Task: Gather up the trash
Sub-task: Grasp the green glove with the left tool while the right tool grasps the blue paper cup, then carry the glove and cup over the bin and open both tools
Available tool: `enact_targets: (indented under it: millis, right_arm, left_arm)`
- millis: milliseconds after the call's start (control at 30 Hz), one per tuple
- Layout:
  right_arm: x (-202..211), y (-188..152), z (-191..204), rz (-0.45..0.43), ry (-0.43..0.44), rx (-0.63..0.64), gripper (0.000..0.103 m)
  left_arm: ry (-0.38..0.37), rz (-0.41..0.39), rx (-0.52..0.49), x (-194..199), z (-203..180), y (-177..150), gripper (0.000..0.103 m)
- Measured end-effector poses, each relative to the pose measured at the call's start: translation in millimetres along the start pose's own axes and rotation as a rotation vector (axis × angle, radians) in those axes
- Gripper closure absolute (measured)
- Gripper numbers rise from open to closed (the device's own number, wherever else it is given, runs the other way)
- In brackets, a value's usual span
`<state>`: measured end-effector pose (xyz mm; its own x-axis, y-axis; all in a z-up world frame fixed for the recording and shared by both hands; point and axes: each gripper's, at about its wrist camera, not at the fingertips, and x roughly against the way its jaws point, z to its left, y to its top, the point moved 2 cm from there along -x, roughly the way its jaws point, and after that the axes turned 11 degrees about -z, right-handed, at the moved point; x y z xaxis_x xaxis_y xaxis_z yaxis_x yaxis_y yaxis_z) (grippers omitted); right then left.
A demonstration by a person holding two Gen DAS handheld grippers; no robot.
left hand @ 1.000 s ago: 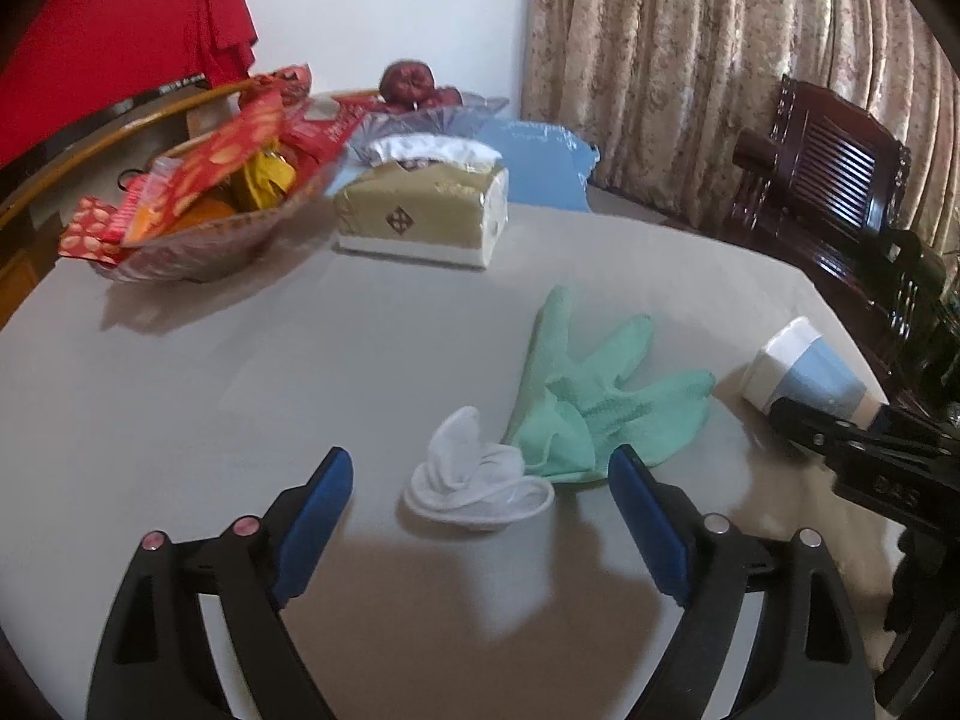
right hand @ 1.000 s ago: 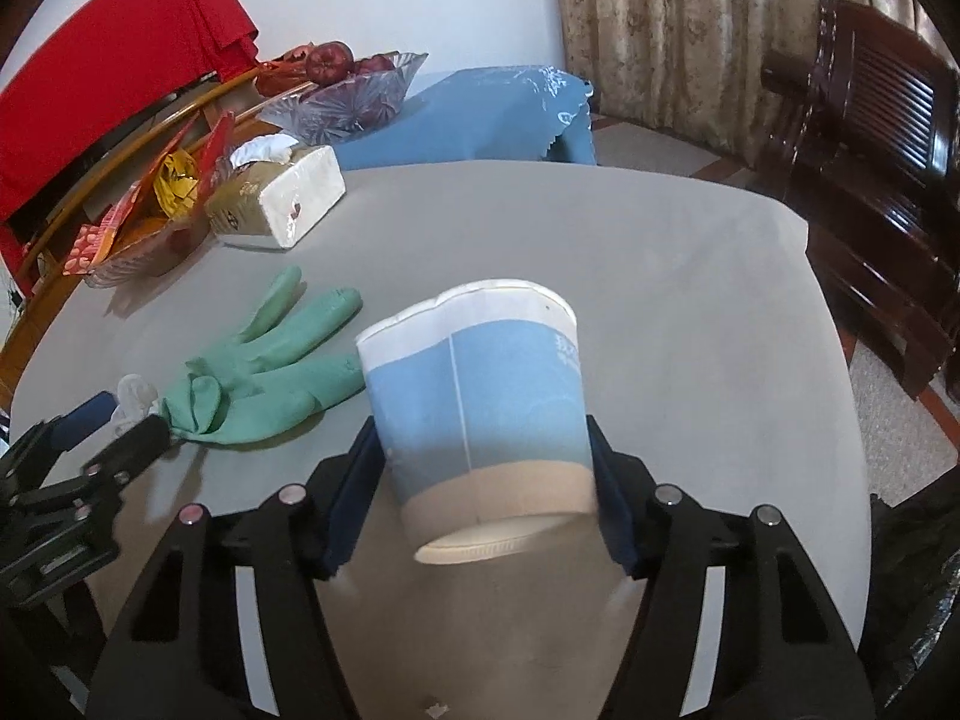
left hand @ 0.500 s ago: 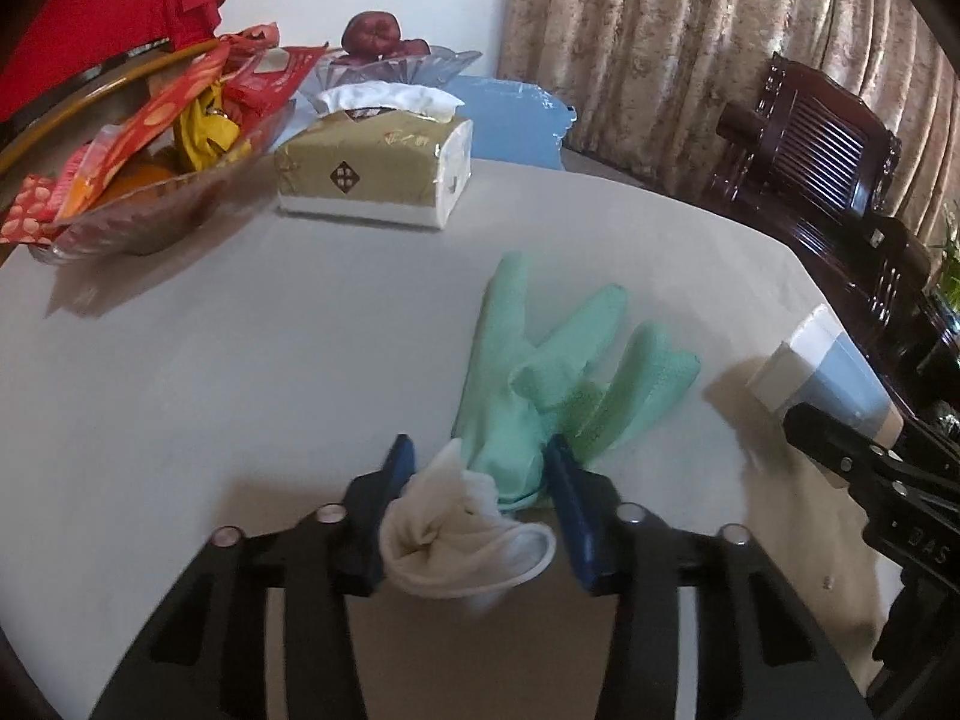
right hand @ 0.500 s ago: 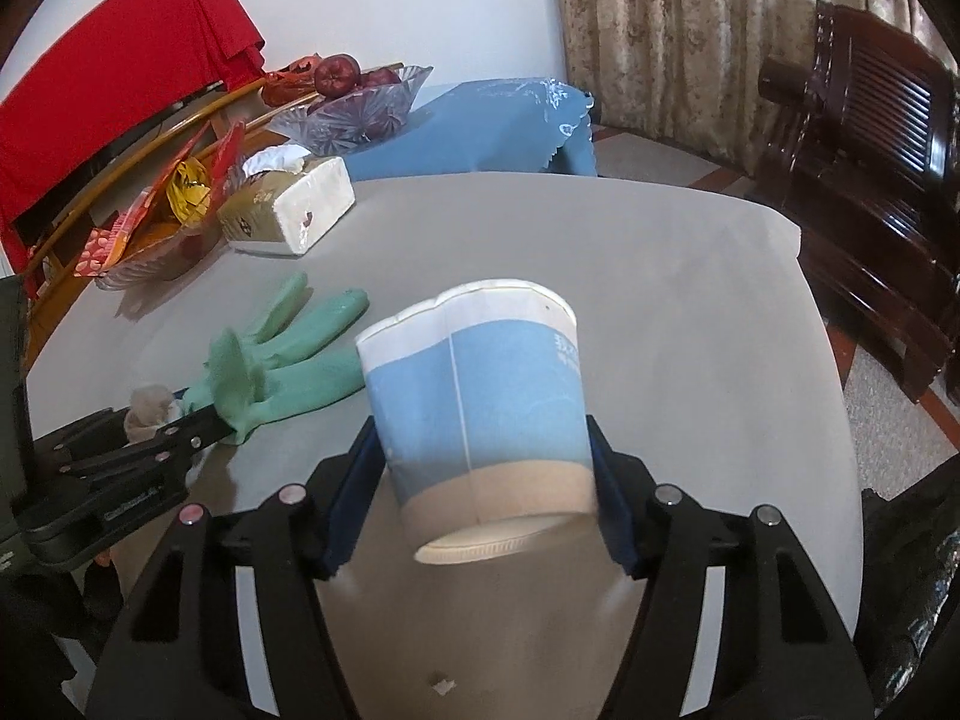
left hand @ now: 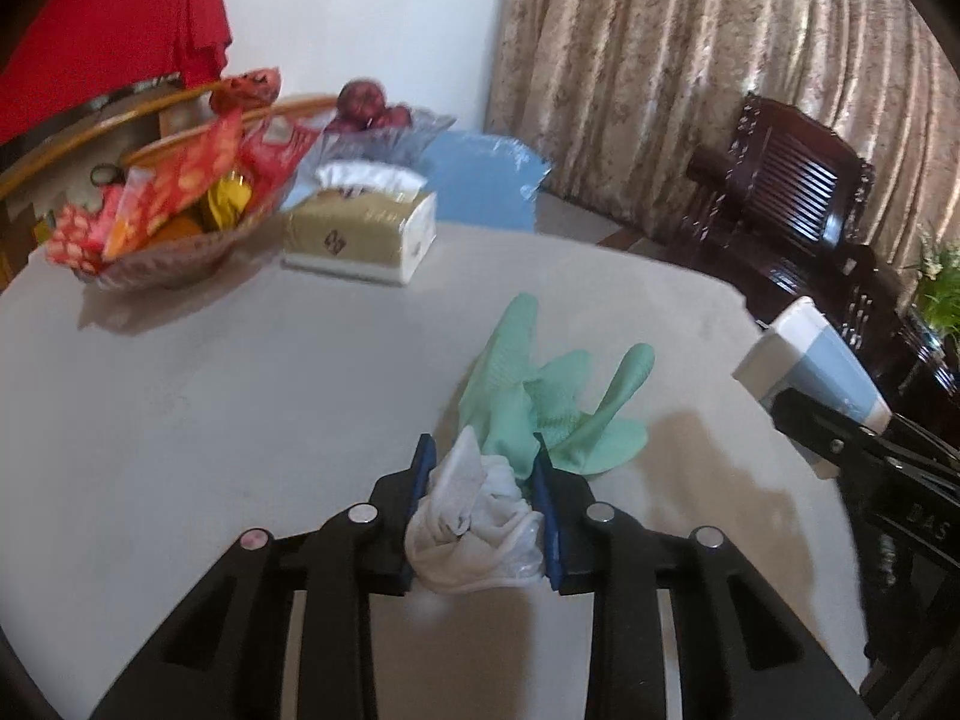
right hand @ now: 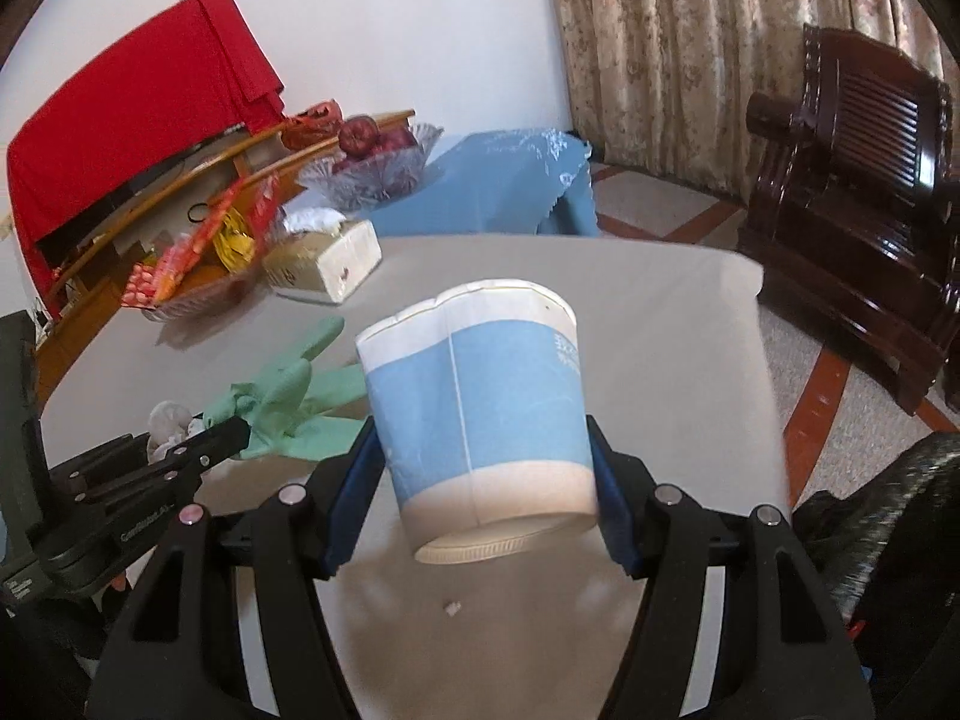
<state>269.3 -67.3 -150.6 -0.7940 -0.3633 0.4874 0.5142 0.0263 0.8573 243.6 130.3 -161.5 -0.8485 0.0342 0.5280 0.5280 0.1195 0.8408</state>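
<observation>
My left gripper (left hand: 480, 480) is shut on a crumpled white wad (left hand: 474, 525) and on the cuff of a green rubber glove (left hand: 558, 402) whose fingers trail over the grey table (left hand: 240, 420). My right gripper (right hand: 486, 474) is shut on a blue and white paper cup (right hand: 480, 402), held tilted above the table. The cup also shows in the left wrist view (left hand: 810, 366), at the right. The glove (right hand: 294, 396) and the left gripper's fingers (right hand: 222, 438) show at the left in the right wrist view.
A tissue box (left hand: 360, 234), a snack basket (left hand: 168, 222) and a glass fruit bowl (left hand: 378, 126) stand at the table's far side. A blue-covered stool (right hand: 498, 180) and a dark wooden chair (right hand: 858, 180) stand beyond the table. A crumb (right hand: 450, 607) lies under the cup.
My left gripper has closed on the white wad and the glove's cuff and lifted them; the glove has bunched up. The right gripper has kept hold of the cup.
</observation>
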Motion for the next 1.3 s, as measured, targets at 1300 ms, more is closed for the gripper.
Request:
enact_targets:
  millis: [1300]
  right_arm:
    - [234, 15, -67, -0.223, -0.066, -0.031, 0.041]
  left_arm:
    - [-0.17, -0.182, -0.087, 153, -134, 24, 0.073]
